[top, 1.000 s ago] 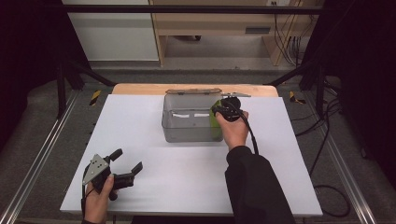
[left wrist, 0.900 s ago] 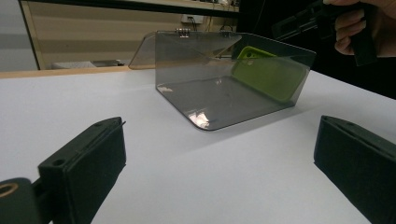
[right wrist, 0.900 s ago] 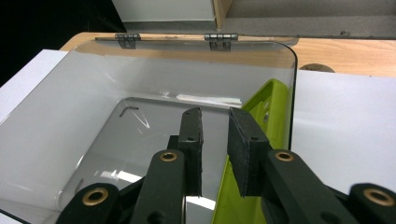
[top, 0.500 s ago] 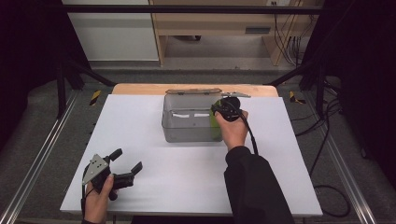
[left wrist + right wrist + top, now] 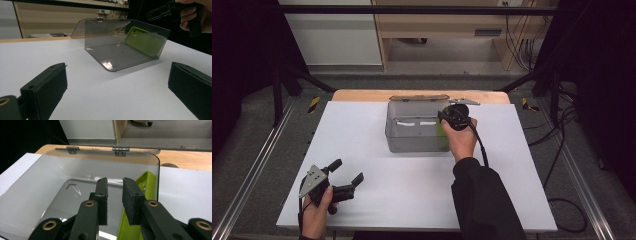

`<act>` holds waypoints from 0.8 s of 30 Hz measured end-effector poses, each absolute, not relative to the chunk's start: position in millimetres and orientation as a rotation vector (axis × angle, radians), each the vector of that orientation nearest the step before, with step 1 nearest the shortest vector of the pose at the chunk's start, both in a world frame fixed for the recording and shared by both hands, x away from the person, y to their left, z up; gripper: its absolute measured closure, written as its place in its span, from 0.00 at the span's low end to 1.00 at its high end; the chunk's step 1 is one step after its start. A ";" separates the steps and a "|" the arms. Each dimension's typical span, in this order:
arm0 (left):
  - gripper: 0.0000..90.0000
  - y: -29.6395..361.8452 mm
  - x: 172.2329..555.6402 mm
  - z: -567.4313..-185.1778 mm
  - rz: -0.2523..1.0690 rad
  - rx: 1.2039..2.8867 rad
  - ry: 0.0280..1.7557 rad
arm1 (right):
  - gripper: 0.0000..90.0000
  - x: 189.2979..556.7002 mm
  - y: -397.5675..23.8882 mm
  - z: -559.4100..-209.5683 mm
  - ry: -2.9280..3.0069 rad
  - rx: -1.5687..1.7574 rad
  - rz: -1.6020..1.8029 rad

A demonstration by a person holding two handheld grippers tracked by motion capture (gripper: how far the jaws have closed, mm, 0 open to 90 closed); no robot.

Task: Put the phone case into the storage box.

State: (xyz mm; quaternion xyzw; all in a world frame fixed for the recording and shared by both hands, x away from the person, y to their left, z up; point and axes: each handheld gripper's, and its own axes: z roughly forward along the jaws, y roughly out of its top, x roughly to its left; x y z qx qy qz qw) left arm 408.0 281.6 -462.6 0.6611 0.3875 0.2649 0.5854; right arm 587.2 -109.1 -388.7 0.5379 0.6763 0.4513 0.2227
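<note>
Inside the one clear box (image 5: 412, 132), at its right end, a single green case (image 5: 145, 41) leans on edge against the wall, its long axis running from the near side toward the two hinges (image 5: 121, 151) at the back. Over that end the right claw (image 5: 115, 195) points down into the box, jaws a narrow gap apart with nothing between them. Near the front left corner of the white surface (image 5: 362, 125), the left claw (image 5: 347, 172) rests with jaws wide apart and empty, aimed at the box.
</note>
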 end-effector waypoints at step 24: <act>0.02 282.2 408.0 -462.4 0.616 1.536 0.903 | 0.16 577.9 -109.5 -377.1 1.769 1.363 1.316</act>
